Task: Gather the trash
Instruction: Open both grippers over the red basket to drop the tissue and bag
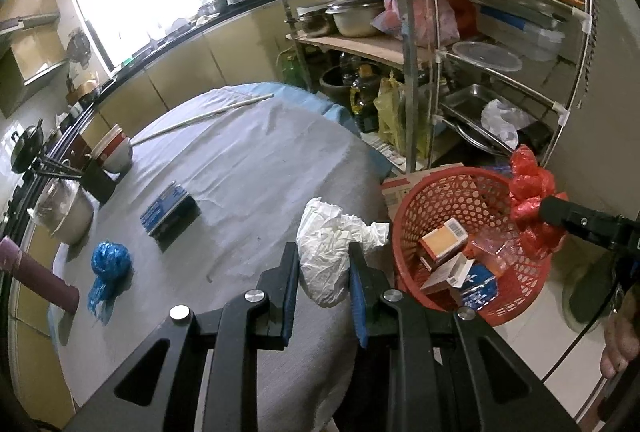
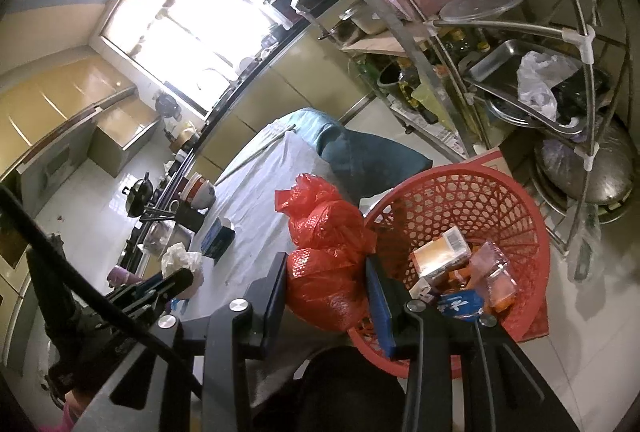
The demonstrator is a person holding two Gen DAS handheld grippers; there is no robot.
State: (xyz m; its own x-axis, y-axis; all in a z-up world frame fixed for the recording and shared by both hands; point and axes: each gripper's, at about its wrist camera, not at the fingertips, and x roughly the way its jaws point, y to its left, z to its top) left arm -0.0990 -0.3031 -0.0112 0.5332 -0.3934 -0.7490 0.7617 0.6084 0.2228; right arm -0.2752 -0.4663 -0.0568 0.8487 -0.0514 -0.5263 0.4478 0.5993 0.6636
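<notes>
Left wrist view: left gripper (image 1: pixel 325 272) clamped tight on a crumpled white plastic bag (image 1: pixel 330 252), held above the near edge of the cloth-covered table (image 1: pixel 248 160). Just right of it, off the table edge, a red mesh basket (image 1: pixel 472 232) — inside, a small orange carton (image 1: pixel 442 242), a blue-and-white packet (image 1: pixel 478 286) and clear wrappers. At the basket's far rim, a red plastic bag (image 1: pixel 530 188) pinched at the tip of the right gripper (image 1: pixel 550 212), reaching in from the right. Back on the table: a crumpled blue bag (image 1: pixel 110 266), a blue box (image 1: pixel 170 214), stacked bowls (image 1: pixel 114 150) near the far left edge.

Right wrist view: right gripper (image 2: pixel 326 288) closed on the red plastic bag (image 2: pixel 326 256), jaws part-way apart with the bulging bag squeezed between the pads. Bag overlaps the basket's (image 2: pixel 460 200) left rim, partly over the table (image 2: pixel 256 200). Lower left, the left gripper (image 2: pixel 182 278) with the white bag (image 2: pixel 180 258) bunched at its tip. Metal shelf rack (image 2: pixel 520 32) behind the basket.
</notes>
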